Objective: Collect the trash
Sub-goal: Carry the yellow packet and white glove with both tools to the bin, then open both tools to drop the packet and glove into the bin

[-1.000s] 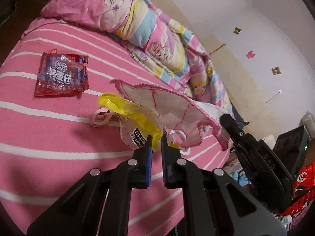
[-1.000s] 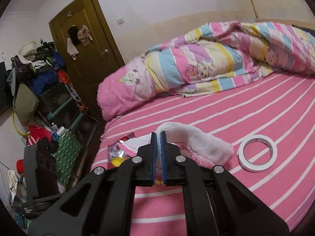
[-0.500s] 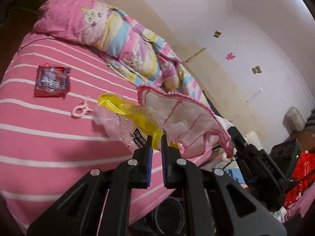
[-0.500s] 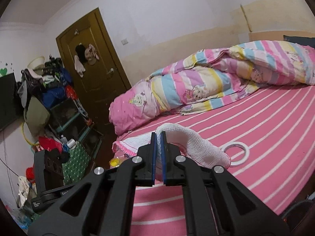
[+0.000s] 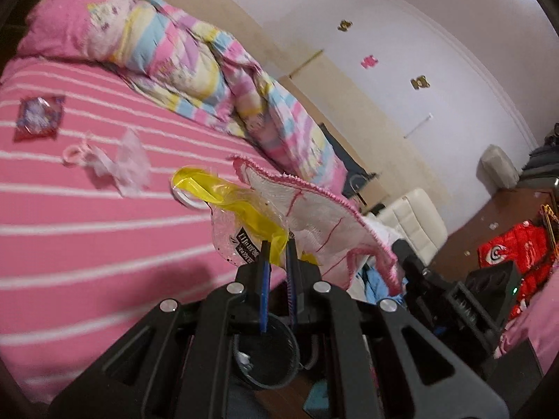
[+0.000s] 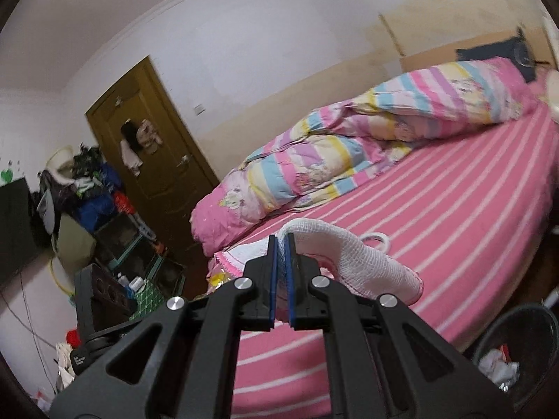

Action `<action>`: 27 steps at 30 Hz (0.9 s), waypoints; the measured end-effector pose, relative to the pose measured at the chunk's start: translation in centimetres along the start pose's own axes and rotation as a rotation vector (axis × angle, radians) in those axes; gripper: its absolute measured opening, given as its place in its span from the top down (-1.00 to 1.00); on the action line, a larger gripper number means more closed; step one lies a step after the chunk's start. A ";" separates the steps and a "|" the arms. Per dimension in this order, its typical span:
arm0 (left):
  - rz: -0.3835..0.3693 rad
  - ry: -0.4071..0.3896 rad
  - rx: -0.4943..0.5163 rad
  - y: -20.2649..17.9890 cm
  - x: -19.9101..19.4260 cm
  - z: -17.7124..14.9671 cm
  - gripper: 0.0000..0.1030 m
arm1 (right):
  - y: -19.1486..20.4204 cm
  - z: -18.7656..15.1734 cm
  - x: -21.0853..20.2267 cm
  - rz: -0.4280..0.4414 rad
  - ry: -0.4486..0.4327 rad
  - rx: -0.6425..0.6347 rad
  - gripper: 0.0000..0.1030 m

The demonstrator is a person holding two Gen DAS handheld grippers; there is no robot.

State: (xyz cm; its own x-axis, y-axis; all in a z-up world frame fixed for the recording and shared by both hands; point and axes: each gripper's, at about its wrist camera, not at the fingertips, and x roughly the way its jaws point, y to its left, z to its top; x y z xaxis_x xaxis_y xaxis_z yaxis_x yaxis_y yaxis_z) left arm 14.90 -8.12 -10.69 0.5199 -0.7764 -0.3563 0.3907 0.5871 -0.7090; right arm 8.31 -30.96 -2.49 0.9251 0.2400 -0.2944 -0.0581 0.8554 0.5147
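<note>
My left gripper [image 5: 277, 249] is shut on a yellow and clear plastic wrapper [image 5: 244, 216], held up past the bed's edge. My right gripper [image 6: 281, 244] is shut on a white cloth with pink trim [image 6: 353, 262]; in the left wrist view the same cloth [image 5: 314, 216] hangs just right of the wrapper. A black trash bin [image 5: 265, 356] stands on the floor below the left gripper, and the bin [image 6: 517, 352] with crumpled paper inside shows at the lower right of the right wrist view. On the bed lie a red and purple snack packet [image 5: 38, 118], a crumpled clear wrapper [image 5: 125, 167] and a pink ring [image 5: 71, 153].
A pink striped bed [image 5: 70, 244] fills the left, with a rolled pastel quilt [image 5: 195, 70] at its back. A tape roll [image 6: 377, 239] lies on the bed. A white chair [image 5: 415, 220], red bags [image 5: 513, 255], a brown door [image 6: 150, 160] and cluttered shelves [image 6: 104, 216] surround it.
Both grippers have drawn back and up from the bed with wrapper and cloth still gripped. The bed's items look farther off, and the bin has come into view below.
</note>
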 end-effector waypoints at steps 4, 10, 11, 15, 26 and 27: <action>-0.022 0.058 0.000 -1.8 2.7 -2.3 0.85 | -2.8 -1.2 -3.0 -0.067 -0.008 0.035 0.90; -0.029 0.181 0.055 -4.7 8.2 -5.7 0.85 | -8.3 -2.4 -6.5 -0.161 -0.012 0.094 0.90; -0.030 0.209 0.069 -5.3 9.5 -6.4 0.85 | -9.5 -2.6 -7.3 -0.190 -0.018 0.108 0.90; -0.030 0.283 0.095 -6.6 13.1 -8.5 0.85 | -12.8 -3.4 -8.8 -0.248 -0.023 0.157 0.90; 0.026 0.556 0.107 -7.0 24.5 -15.0 0.84 | -24.6 -7.8 -9.4 -0.381 0.054 0.386 0.90; 0.036 0.582 0.109 -6.8 25.7 -15.8 0.85 | -25.9 -8.5 -9.3 -0.395 0.066 0.420 0.90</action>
State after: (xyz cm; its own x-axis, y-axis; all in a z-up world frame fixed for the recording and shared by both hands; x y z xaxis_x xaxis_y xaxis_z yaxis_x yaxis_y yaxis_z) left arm 13.60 -35.65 -24.59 0.0437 -0.7357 -0.6759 0.4726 0.6113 -0.6348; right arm -1.98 -51.50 -19.91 0.8202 -0.0207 -0.5717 0.4531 0.6336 0.6271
